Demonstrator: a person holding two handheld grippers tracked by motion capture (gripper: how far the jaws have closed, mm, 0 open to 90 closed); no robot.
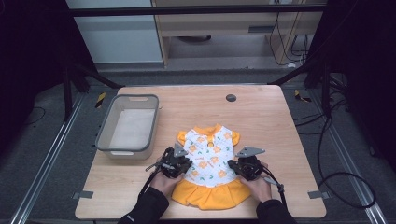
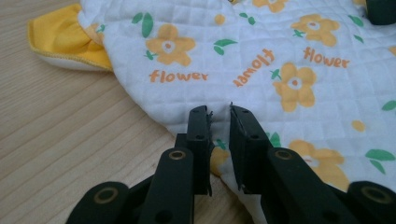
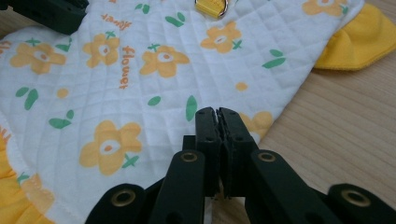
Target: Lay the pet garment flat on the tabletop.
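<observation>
Wood-grain table (image 1: 261, 116) carries a grey plastic bin (image 1: 127, 125) at its left side, well apart from a small round dark disc (image 1: 230, 98) near the far edge. Nearer the person, a small quilted dress (image 1: 210, 163), white with orange flowers and a yellow skirt, lies flat in the middle of the table, its collar toward the far side. Nothing lies between the bin and the dress.

Both forearms come in low from the near edge, one at each side of the dress's waist. The left tool (image 2: 219, 135) sits over the dress's left edge, its jaws a narrow gap apart with white cloth showing between them. The right tool (image 3: 217, 122) rests at the right edge, jaws pressed together; whether cloth is pinched between them I cannot tell.
</observation>
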